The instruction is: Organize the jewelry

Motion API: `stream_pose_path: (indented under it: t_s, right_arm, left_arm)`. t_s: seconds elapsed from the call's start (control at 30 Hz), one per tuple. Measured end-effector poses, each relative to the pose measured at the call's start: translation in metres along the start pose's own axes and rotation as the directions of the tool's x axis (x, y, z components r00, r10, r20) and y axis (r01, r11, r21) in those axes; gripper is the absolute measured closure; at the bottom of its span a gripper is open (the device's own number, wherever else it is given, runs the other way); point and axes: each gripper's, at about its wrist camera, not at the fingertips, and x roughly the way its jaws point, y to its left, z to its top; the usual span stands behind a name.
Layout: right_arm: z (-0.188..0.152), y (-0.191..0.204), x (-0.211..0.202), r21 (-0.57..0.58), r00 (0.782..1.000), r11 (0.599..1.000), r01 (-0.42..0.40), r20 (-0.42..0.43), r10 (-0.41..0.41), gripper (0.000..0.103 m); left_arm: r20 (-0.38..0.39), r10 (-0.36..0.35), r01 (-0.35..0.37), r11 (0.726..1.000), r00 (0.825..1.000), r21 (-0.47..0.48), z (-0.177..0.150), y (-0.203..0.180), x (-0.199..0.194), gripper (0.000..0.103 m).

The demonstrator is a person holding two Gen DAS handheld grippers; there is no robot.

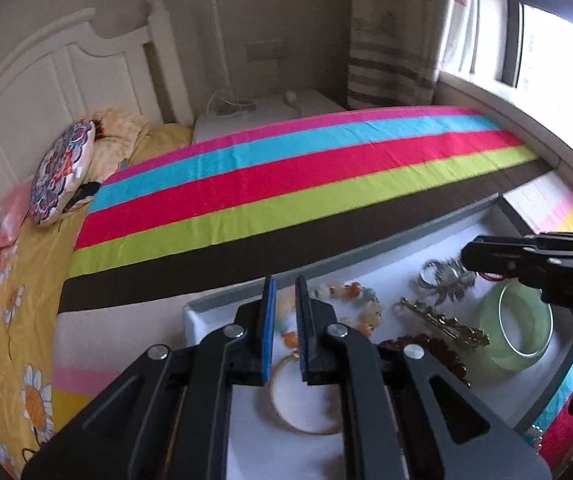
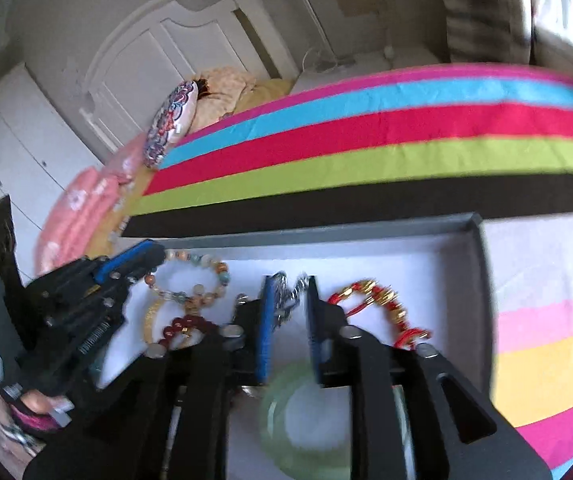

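Observation:
A grey tray (image 1: 370, 246) with a white lining lies on the bed and holds jewelry. My left gripper (image 1: 285, 292) is open and empty above a thin gold bangle (image 1: 286, 412) and a pastel bead bracelet (image 1: 366, 304). My right gripper (image 2: 289, 292) is open, over a silver brooch (image 2: 286, 296) and a pale green jade bangle (image 2: 286, 440). A red and gold bracelet (image 2: 382, 304) lies to its right. In the left wrist view the jade bangle (image 1: 522, 328), a gold hair clip (image 1: 442, 320), the silver brooch (image 1: 442, 280) and dark red beads (image 1: 438, 350) show, with the right gripper (image 1: 486, 256) above them.
A striped blanket (image 1: 286, 184) covers the bed beyond the tray. A patterned pillow (image 1: 62, 172) and a white headboard (image 1: 46, 92) are at the far left. A white nightstand (image 1: 270, 112), a curtain (image 1: 394, 40) and a window (image 1: 546, 40) lie beyond the bed.

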Motion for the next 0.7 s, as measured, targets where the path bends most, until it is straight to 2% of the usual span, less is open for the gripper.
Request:
stream_pose_path:
  t_s: [0.03,0.07,0.1,0.13,0.2,0.27,0.33,0.43,0.53,0.63,0.7]
  right_arm:
    - [0.0,-0.001,-0.005,-0.008,1.0,1.0,0.011,0.019,-0.011,0.039]
    - [0.003,-0.003,-0.009,-0.012,0.999,1.0,0.011,0.036,-0.011,0.038]
    - [0.004,-0.004,-0.014,-0.017,0.998,1.0,0.009,0.055,-0.008,0.038]
    - [0.004,-0.005,-0.021,-0.02,0.997,1.0,0.009,0.073,-0.007,0.038]
    - [0.002,-0.008,-0.037,-0.025,0.994,1.0,0.004,0.112,-0.001,0.038]
    - [-0.001,-0.015,-0.052,-0.019,0.989,1.0,-0.007,0.149,0.01,0.038]
    - [-0.008,-0.024,-0.067,0.0,0.983,1.0,-0.022,0.184,0.022,0.038]
    - [-0.027,-0.042,-0.089,0.029,0.973,0.999,-0.046,0.226,0.038,0.037]
    - [-0.046,-0.051,-0.103,0.04,0.972,0.998,-0.041,0.234,0.03,0.035]
    - [-0.07,-0.055,-0.116,0.041,0.969,0.997,-0.065,0.241,0.053,0.025]
    - [-0.081,-0.056,-0.12,0.019,0.966,0.998,-0.061,0.252,0.055,0.024]
  left_arm:
    - [0.008,0.004,-0.004,1.0,1.0,-0.007,0.0,0.003,-0.003,0.068]
    - [0.023,0.008,-0.008,1.0,1.0,-0.016,-0.001,0.005,-0.008,0.057]
    - [0.048,0.021,-0.02,0.999,0.999,-0.025,-0.003,0.008,-0.015,0.039]
    - [0.061,0.029,-0.027,0.999,0.998,-0.029,-0.004,0.009,-0.02,0.035]
    - [0.075,0.048,-0.046,0.998,0.996,-0.033,-0.01,0.011,-0.032,0.033]
    - [0.094,0.093,-0.09,0.995,0.991,-0.036,-0.018,0.012,-0.043,0.022]
    - [0.147,0.186,-0.182,0.982,0.971,-0.043,-0.034,0.01,-0.063,0.005]
    - [0.199,0.271,-0.264,0.962,0.942,-0.064,-0.06,0.009,-0.087,0.003]
    - [0.181,0.302,-0.288,0.953,0.936,-0.098,-0.084,0.015,-0.097,0.003]
    - [0.153,0.311,-0.294,0.948,0.938,-0.123,-0.102,0.023,-0.102,0.003]
    - [0.126,0.313,-0.294,0.944,0.941,-0.152,-0.115,0.034,-0.1,0.002]
